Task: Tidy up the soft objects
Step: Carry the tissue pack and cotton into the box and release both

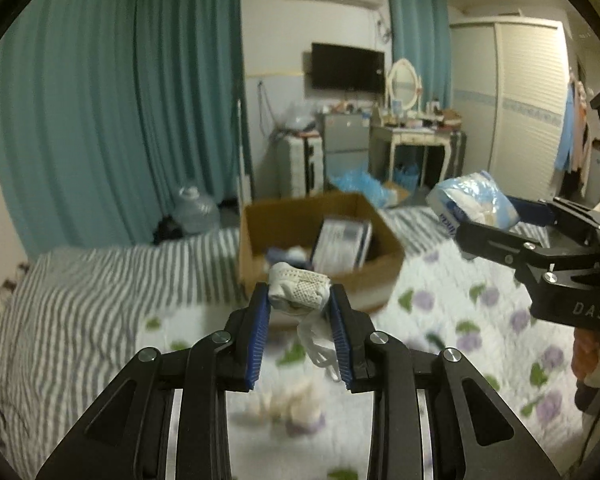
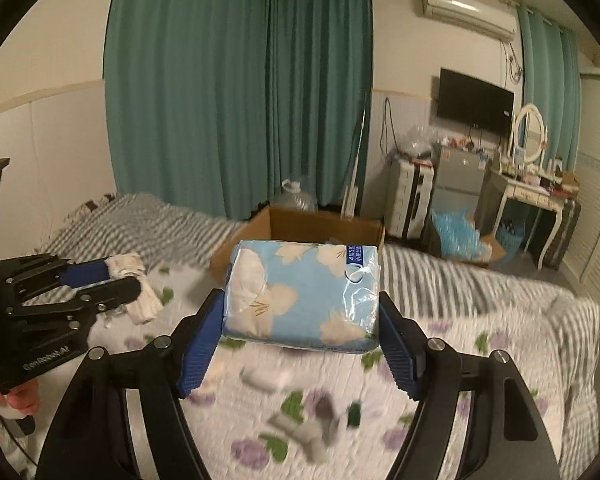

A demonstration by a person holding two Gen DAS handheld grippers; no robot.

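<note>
My left gripper (image 1: 300, 300) is shut on a rolled white mesh sock (image 1: 298, 288) and holds it above the bed, in front of the open cardboard box (image 1: 260, 222). My right gripper (image 2: 302, 304) is shut on a light blue tissue pack with cream flowers (image 2: 304, 292), held in the air just before the box (image 2: 324, 222). The right gripper and its pack (image 1: 474, 200) show at the right of the left wrist view. The left gripper (image 2: 128, 276) with the sock (image 2: 140, 292) shows at the left of the right wrist view. The box holds a white and blue pack (image 1: 342, 244) and soft items.
The bed has a floral quilt (image 2: 480, 360) and a striped sheet (image 1: 80, 300). Small soft items (image 2: 308, 424) lie blurred on the quilt below the grippers. A water bottle (image 1: 194, 210), teal curtains, a fridge and a dressing table (image 1: 412, 136) stand beyond the bed.
</note>
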